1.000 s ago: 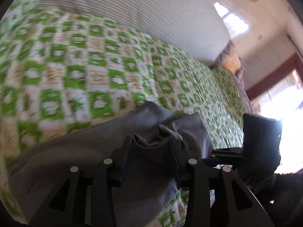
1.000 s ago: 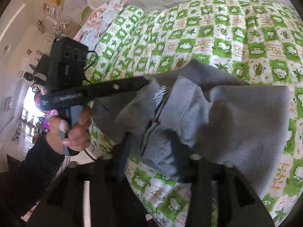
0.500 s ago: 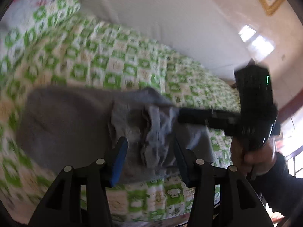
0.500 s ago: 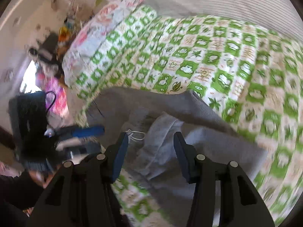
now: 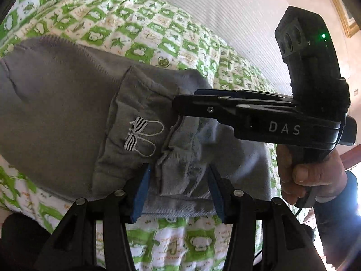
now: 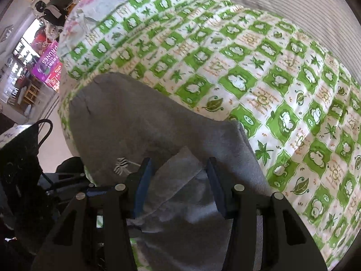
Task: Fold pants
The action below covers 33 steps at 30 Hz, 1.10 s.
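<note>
The grey pants [image 5: 67, 113] lie folded flat on the green checked bedspread [image 5: 158, 33], the waistband and its striped drawstring [image 5: 135, 135] near the bed's front edge. My left gripper [image 5: 178, 169] stands open over the waistband; the cloth lies loose between its blue pads. From the right, my right gripper [image 5: 180, 106] reaches in, held by a hand [image 5: 311, 174], its tips on the waistband. In the right wrist view the right gripper [image 6: 178, 164] is shut on a raised fold of the pants [image 6: 135, 117], with the drawstring [image 6: 120, 167] just left of it.
The bedspread [image 6: 270, 67] stretches far beyond the pants. A floral pillow [image 6: 101, 4] lies at the far left corner, and a white ribbed sheet [image 5: 225, 11] runs along the back. Past the bed's left edge are a floor, shelves and a purple box [image 6: 48, 63].
The left jaws have widened and let go of the bunched waistband. Both grippers have come down and rolled, and the pants have settled flat on the bed. The right grip is unchanged.
</note>
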### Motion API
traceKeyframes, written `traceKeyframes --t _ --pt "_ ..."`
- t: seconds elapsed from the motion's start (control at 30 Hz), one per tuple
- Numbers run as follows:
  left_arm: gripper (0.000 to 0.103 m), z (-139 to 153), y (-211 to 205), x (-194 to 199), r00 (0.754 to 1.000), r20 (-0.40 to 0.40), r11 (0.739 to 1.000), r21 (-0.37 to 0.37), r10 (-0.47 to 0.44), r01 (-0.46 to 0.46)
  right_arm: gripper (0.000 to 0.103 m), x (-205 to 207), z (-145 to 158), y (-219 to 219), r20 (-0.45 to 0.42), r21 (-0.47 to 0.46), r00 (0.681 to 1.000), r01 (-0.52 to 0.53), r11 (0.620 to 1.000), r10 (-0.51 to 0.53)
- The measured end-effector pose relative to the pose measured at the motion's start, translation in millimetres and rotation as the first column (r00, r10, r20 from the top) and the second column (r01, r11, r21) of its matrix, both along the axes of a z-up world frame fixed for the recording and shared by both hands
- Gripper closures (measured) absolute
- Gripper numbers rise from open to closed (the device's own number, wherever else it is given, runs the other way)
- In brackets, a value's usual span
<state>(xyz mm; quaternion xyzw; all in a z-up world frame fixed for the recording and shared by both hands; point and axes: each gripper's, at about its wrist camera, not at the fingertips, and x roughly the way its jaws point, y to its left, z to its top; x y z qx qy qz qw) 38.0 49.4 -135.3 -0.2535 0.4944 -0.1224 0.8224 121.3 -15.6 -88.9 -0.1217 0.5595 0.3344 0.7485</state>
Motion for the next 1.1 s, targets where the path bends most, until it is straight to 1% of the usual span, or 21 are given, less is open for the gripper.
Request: traceKeyframes --t 0.03,0.1,0.13,0.17,0.2,0.23,0.3,0.37,0.5,0.6,0.7,0.83,0.93,0.97,1.03,1.07,1.1 --pt "0.053 -2 -1 1 1.0 -0.004 1.0 -0.003 0.007 -0.007 0.054 1 -2 0 -0.005 0.005 1.0 0.001 1.0 -0.001" --pt "0.056 -4 -5 2 1.0 -0.003 1.0 -0.008 0.01 -0.01 0.062 1 -4 -3 -0.003 0.001 1.0 -0.001 1.0 0.001" --pt "0.058 -5 -7 2 1.0 0.001 1.0 -0.001 0.014 -0.014 0.068 0 -3 -4 0.002 -0.002 1.0 0.0 1.0 0.0" --pt "0.073 -5 -7 2 1.0 0.004 1.0 0.002 0.014 -0.014 0.076 0 -3 -6 0.003 0.002 1.0 0.004 1.0 -0.004" --pt "0.084 -6 -7 2 1.0 -0.001 1.0 -0.002 0.012 -0.012 0.078 0 -1 -7 0.003 0.007 1.0 0.008 1.0 -0.008" --pt "0.084 -7 -4 2 1.0 -0.006 1.0 -0.021 0.016 -0.017 0.082 -1 2 -12 0.0 0.018 1.0 0.016 1.0 -0.016" --pt "0.093 -5 2 0 1.0 -0.004 0.998 -0.062 0.023 -0.023 0.084 -5 8 -18 -0.002 0.043 1.0 0.024 0.999 -0.024" --pt "0.093 1 7 -5 1.0 0.012 0.996 -0.082 0.024 -0.023 0.085 -10 16 -22 0.013 0.062 0.999 0.03 0.998 -0.03" --pt "0.094 17 16 -16 0.998 0.047 0.994 -0.101 0.04 -0.036 0.085 -15 33 -21 0.018 0.118 0.999 0.025 0.993 -0.027" --pt "0.094 27 26 -22 0.995 0.066 0.992 -0.106 0.068 -0.061 0.085 -16 43 -7 0.018 0.163 1.0 0.006 0.987 -0.009" --pt "0.094 34 41 -30 0.992 0.072 0.99 -0.106 0.101 -0.093 0.085 -17 45 9 0.021 0.177 1.0 -0.014 0.984 0.011" --pt "0.094 31 62 -38 0.988 0.064 0.985 -0.106 0.141 -0.133 0.085 -14 37 28 -0.004 0.195 1.0 -0.019 0.981 0.021" --pt "0.094 18 68 -36 0.988 0.027 0.983 -0.109 0.153 -0.149 0.084 -10 20 39 -0.015 0.16 1.0 -0.013 0.987 0.015" --pt "0.095 13 68 -34 0.988 0.013 0.983 -0.107 0.151 -0.149 0.081 -9 12 41 -0.015 0.135 1.0 -0.008 0.991 0.01" --pt "0.095 5 68 -33 0.988 -0.004 0.983 -0.099 0.155 -0.155 0.079 -8 2 43 -0.008 0.095 1.0 0.001 0.995 0.0" --pt "0.094 4 67 -34 0.988 -0.006 0.983 -0.097 0.157 -0.156 0.074 -8 0 41 -0.022 0.101 1.0 0.015 0.995 -0.013" --pt "0.094 4 66 -34 0.987 -0.003 0.983 -0.098 0.158 -0.158 0.072 -7 0 40 -0.029 0.107 0.999 0.024 0.994 -0.021"
